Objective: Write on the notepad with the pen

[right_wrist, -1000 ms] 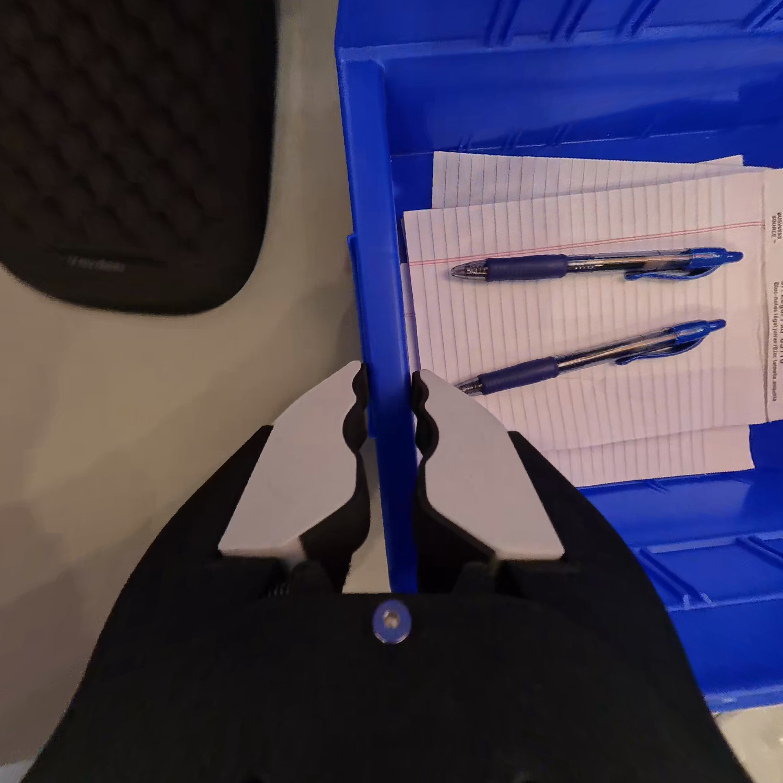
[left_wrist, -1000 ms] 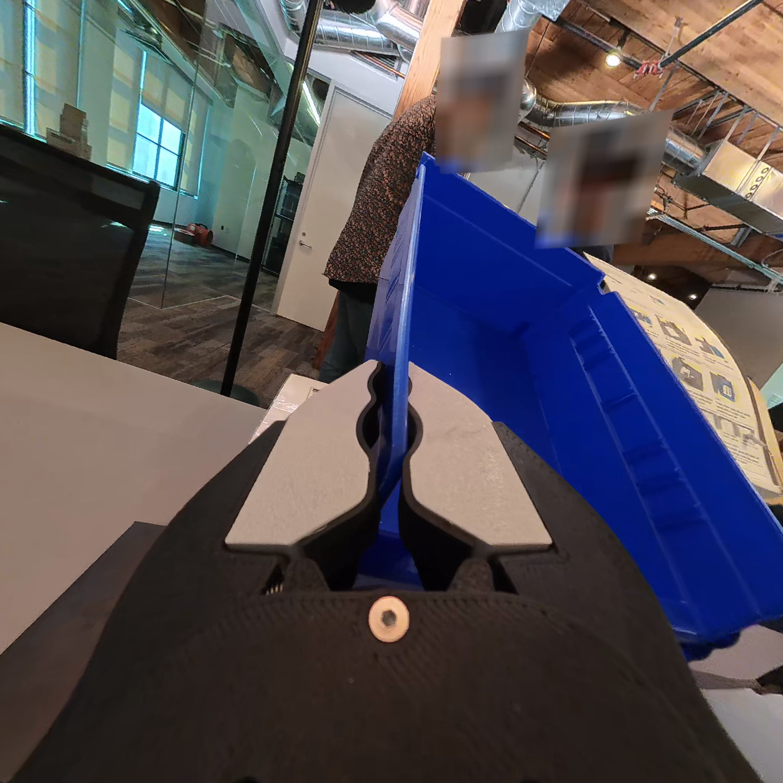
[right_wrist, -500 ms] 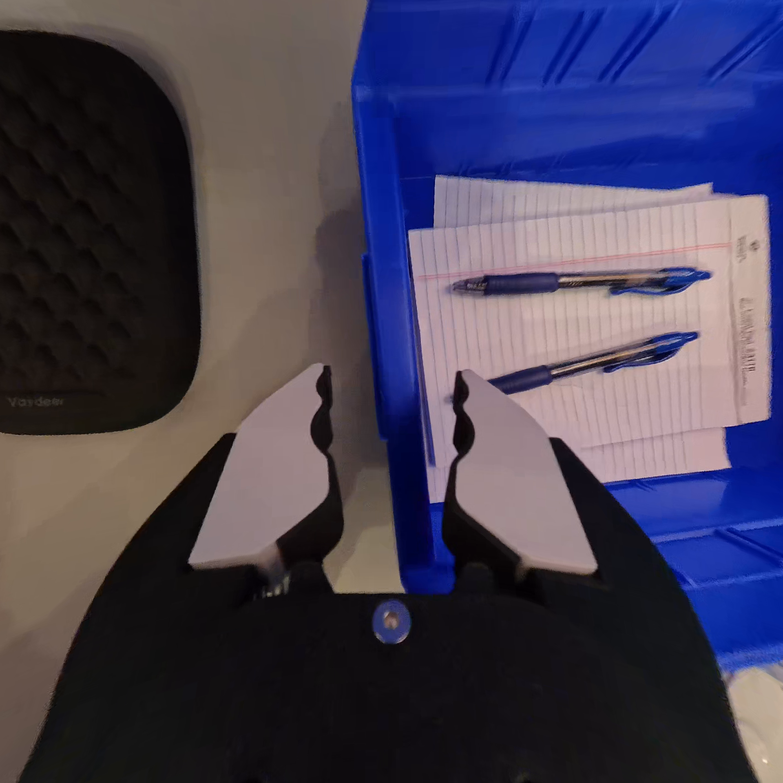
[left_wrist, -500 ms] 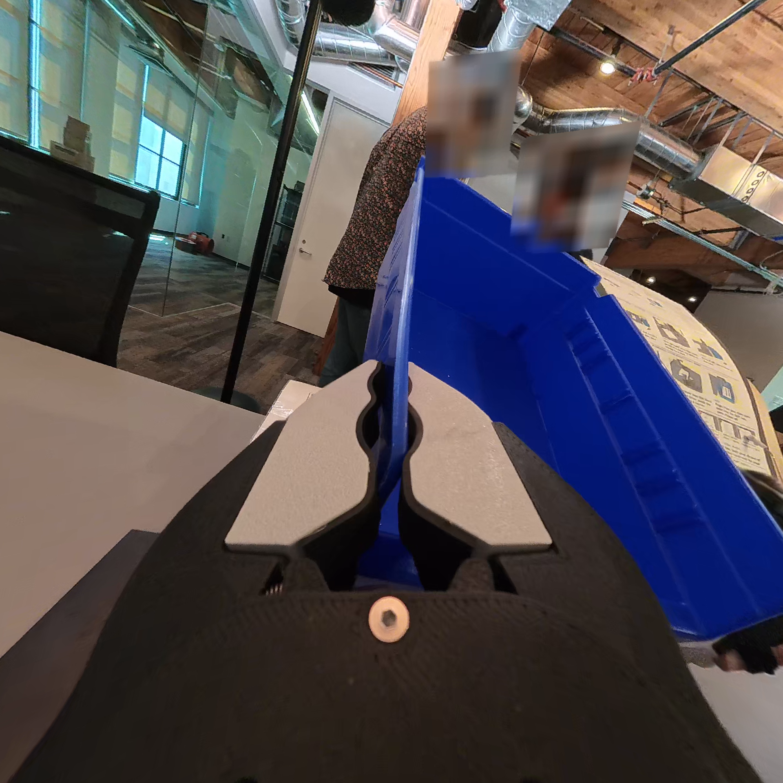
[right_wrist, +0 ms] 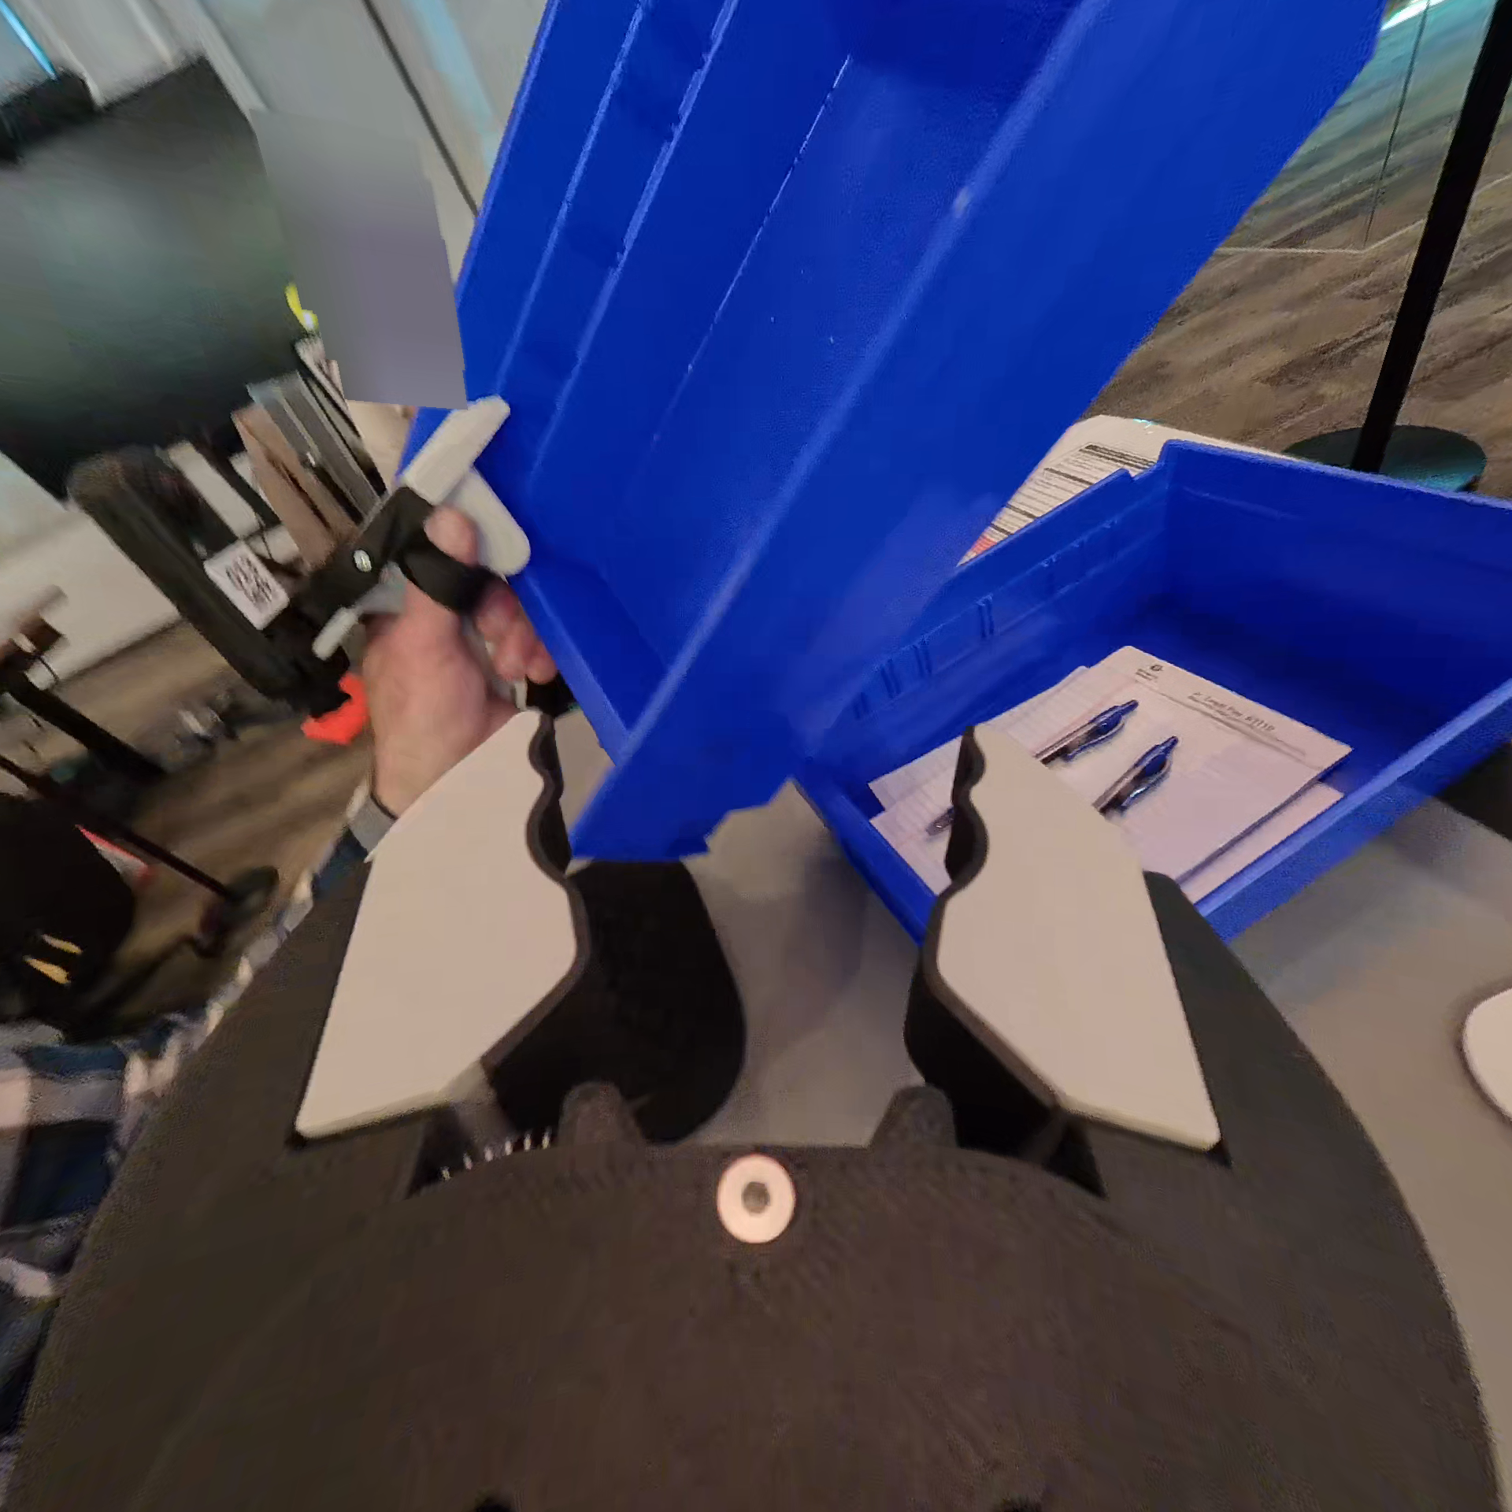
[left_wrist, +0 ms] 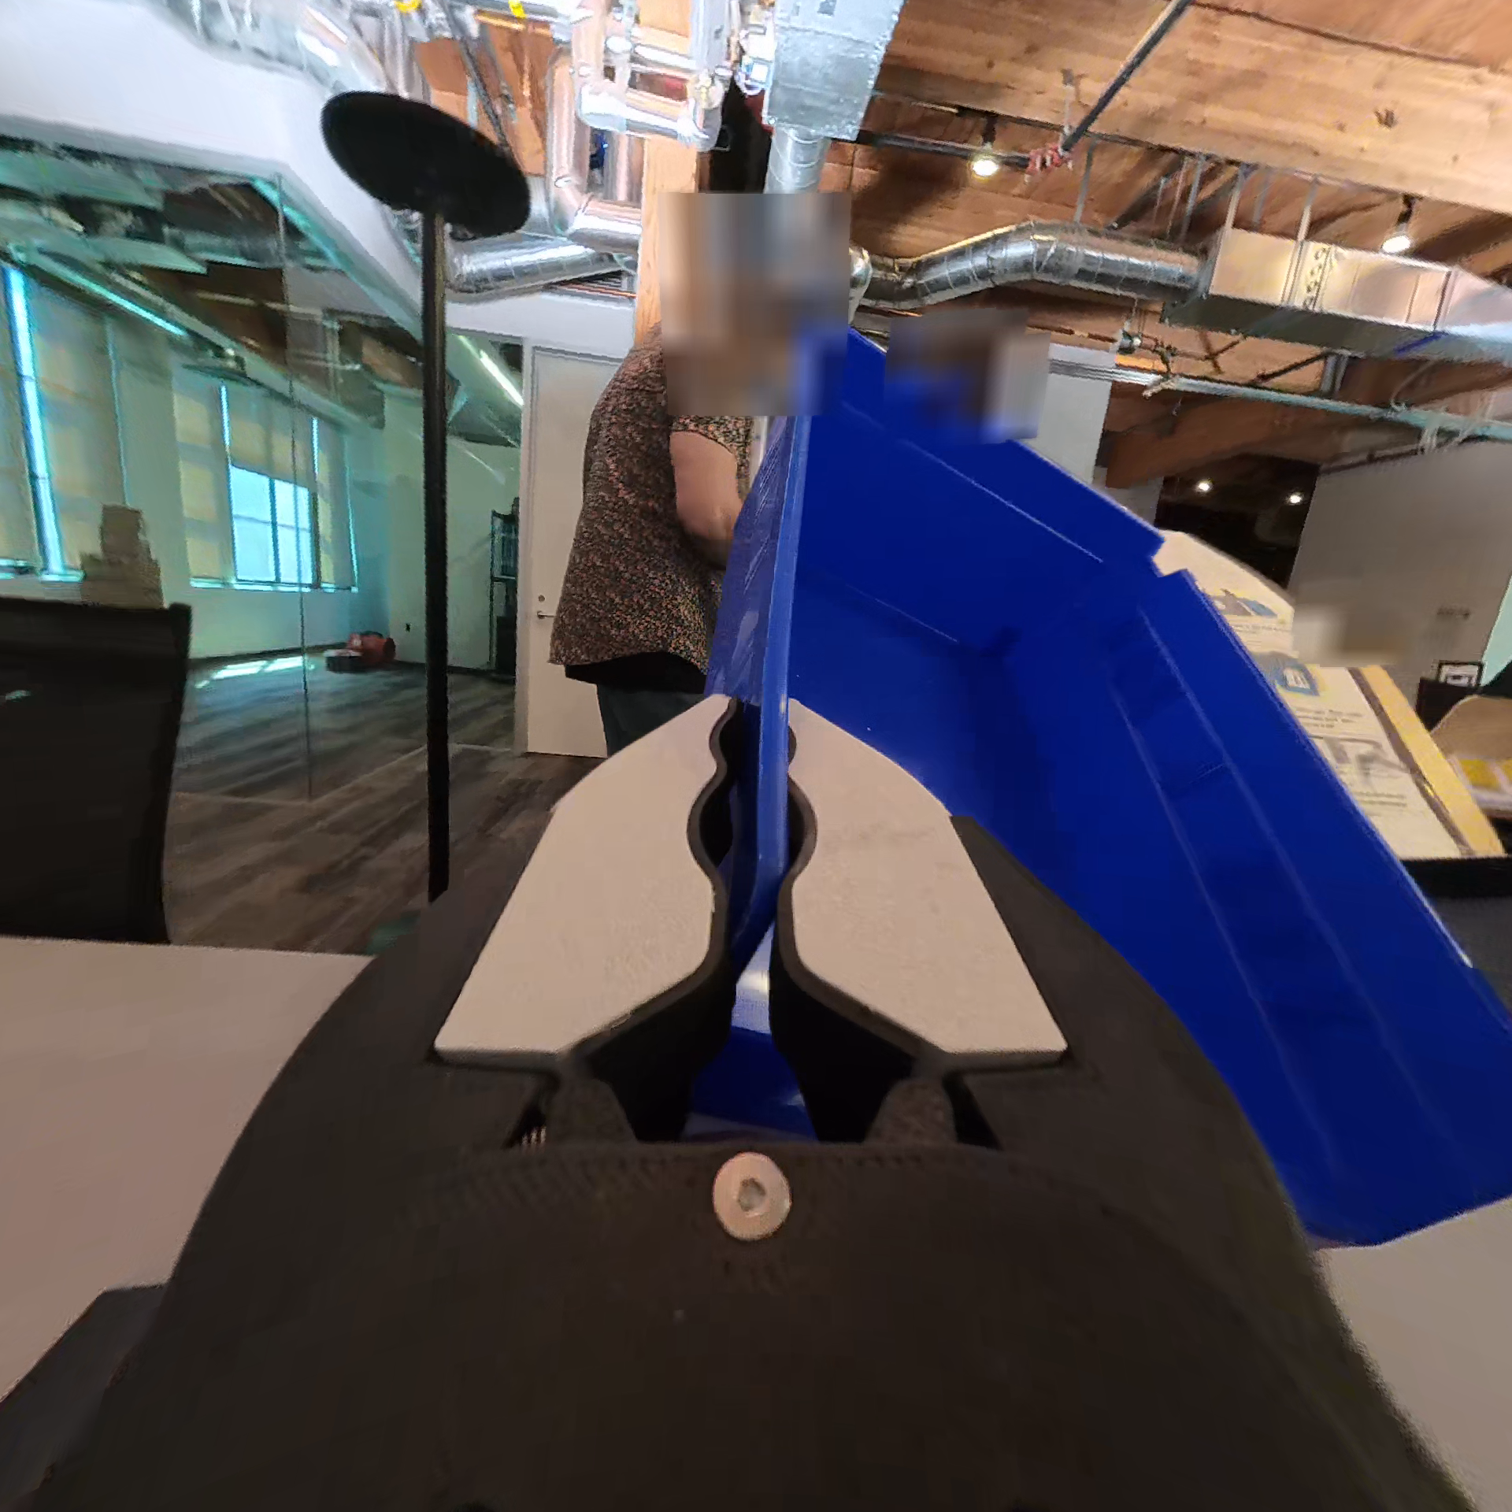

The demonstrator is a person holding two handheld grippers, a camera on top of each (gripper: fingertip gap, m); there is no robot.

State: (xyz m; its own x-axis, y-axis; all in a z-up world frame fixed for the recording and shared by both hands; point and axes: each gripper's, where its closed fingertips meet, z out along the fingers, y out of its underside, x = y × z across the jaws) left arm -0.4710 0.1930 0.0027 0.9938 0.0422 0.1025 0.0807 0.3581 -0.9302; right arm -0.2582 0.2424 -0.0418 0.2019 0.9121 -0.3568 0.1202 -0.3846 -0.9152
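My left gripper (left_wrist: 757, 720) is shut on the side wall of an empty blue bin (left_wrist: 1023, 736) and holds it lifted and tilted. In the right wrist view that bin (right_wrist: 777, 368) hangs above the table, with the left gripper (right_wrist: 474, 491) and a hand at its left edge. My right gripper (right_wrist: 754, 728) is open and empty, back from the bins. A second blue bin (right_wrist: 1309, 507) stands on the table to the right. In it lies a white lined notepad (right_wrist: 1244, 769) with two blue pens (right_wrist: 1088, 731) (right_wrist: 1137, 773) on top.
A black pad (right_wrist: 646, 982) lies on the grey table (left_wrist: 164, 1064) under my right gripper. A white object (right_wrist: 1489, 1055) is at the right edge. Beyond the table are a black lamp pole (left_wrist: 438, 573), a black chair (left_wrist: 82, 769), a standing person (left_wrist: 646, 573) and a printed board (left_wrist: 1350, 736). There is about 25 centimeters between the tips of the two grippers.
My right gripper opened, let go of the wall of the bin with the notepad, and drew back. My left gripper stayed shut on the other bin and raised it higher.
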